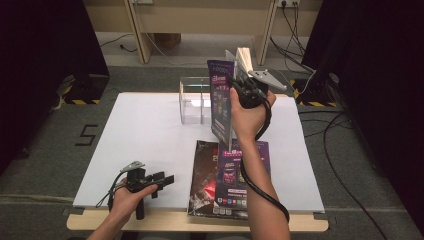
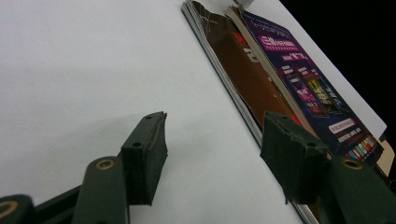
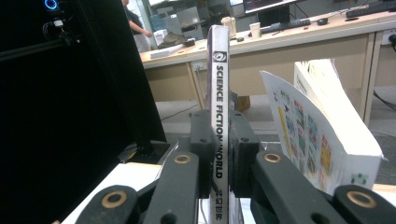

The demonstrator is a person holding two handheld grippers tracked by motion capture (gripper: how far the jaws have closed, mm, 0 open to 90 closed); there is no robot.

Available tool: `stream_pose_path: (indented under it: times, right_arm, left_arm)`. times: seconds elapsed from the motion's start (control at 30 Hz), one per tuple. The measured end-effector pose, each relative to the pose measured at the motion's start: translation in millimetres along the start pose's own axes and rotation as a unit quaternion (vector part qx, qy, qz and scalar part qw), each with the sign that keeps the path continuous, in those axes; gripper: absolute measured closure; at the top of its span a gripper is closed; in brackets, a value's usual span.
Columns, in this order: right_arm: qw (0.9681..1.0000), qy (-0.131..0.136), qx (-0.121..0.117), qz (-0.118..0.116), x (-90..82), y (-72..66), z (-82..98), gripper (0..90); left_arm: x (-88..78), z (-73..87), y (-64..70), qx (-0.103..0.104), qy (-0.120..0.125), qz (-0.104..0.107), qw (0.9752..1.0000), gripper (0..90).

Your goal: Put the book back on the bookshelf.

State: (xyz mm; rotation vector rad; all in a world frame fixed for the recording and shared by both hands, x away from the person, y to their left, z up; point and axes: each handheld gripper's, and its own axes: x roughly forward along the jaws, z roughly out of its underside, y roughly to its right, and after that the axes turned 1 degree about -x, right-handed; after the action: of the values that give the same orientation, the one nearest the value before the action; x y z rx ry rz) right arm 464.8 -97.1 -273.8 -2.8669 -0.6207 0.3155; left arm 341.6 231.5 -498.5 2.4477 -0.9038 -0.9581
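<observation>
My right gripper [image 1: 236, 84] is raised above the middle of the table, shut on the spine of an upright magazine [image 1: 220, 95] with a purple cover. In the right gripper view the jaws [image 3: 219, 158] clamp the white spine of that magazine [image 3: 218, 93], which reads SCIENCE FICTION WORLD. A fanned block of white pages [image 3: 322, 126] hangs just to its right; I cannot tell whether it belongs to the same magazine. My left gripper [image 1: 162, 181] rests at the table's front left, open with nothing between its jaws [image 2: 212, 149]. A stack of magazines [image 1: 227, 180] lies flat near the front edge, to the right of the left gripper [image 2: 261, 84].
A clear plastic box [image 1: 192, 100] stands at the back middle of the white table top [image 1: 145, 130], just left of the raised magazine. Black curtains flank both sides. Cables run over the floor at the right, and a desk stands behind.
</observation>
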Motion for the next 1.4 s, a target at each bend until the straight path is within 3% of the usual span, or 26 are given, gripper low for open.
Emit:
stream_pose_path:
  times: [1.4]
  right_arm:
    - [0.9999,0.008,0.0,0.012,52.6,0.3,-12.4,83.3]
  left_arm:
    - [1.1,0.7,-1.3,-0.002,-0.002,0.0,1.0,39.9]
